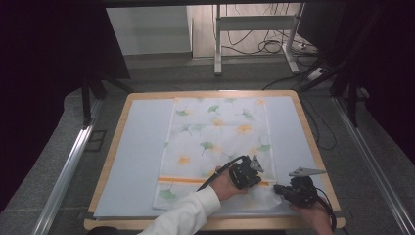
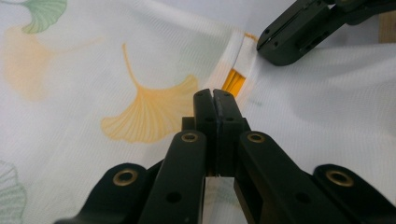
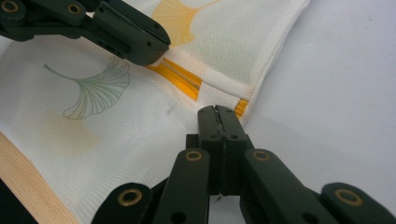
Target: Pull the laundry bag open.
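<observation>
The wooden counter (image 1: 111,161) carries a pale sheet (image 1: 142,161), and on it lies the ginkgo-print cloth (image 1: 215,142) (its near right corner folded over). At five o'clock, the left claw (image 1: 250,183) and right claw (image 1: 278,189) rest on that fold, both pressed together.

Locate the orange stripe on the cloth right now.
In the high view the orange stripe crosses the cloth near its near edge, reaching the left gripper; the right gripper sits at the cloth's near right corner.
</observation>
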`<state>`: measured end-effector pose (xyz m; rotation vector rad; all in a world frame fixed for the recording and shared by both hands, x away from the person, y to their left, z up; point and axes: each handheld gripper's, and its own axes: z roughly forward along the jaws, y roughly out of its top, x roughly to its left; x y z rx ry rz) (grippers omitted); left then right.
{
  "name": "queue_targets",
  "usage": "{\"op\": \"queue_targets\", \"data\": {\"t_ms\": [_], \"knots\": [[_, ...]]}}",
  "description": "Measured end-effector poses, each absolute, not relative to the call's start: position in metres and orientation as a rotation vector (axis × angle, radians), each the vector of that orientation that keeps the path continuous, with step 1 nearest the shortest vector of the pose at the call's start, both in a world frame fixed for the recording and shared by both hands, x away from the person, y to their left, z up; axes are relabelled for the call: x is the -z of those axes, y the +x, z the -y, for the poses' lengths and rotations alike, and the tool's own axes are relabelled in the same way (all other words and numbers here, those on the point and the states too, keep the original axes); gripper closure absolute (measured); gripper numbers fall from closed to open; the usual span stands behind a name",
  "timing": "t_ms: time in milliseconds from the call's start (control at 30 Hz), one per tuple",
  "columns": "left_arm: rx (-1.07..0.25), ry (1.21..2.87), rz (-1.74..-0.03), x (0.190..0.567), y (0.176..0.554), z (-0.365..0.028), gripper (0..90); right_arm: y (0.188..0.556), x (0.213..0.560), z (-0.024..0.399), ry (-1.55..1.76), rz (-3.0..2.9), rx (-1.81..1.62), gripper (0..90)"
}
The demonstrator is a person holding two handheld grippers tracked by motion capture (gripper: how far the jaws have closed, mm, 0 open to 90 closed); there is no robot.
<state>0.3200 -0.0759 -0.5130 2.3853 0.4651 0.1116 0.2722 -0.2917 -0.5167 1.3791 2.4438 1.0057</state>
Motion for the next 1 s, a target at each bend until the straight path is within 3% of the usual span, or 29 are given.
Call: {"op": "queue_targets", "data": {"t_ms": [1000], "knots": [[-0.123,2.394,-0.519,0.513,0.319,0.056,90.0,0.272,0.517,0.292,1.379,-2.442,-1.007,89.8]]}}
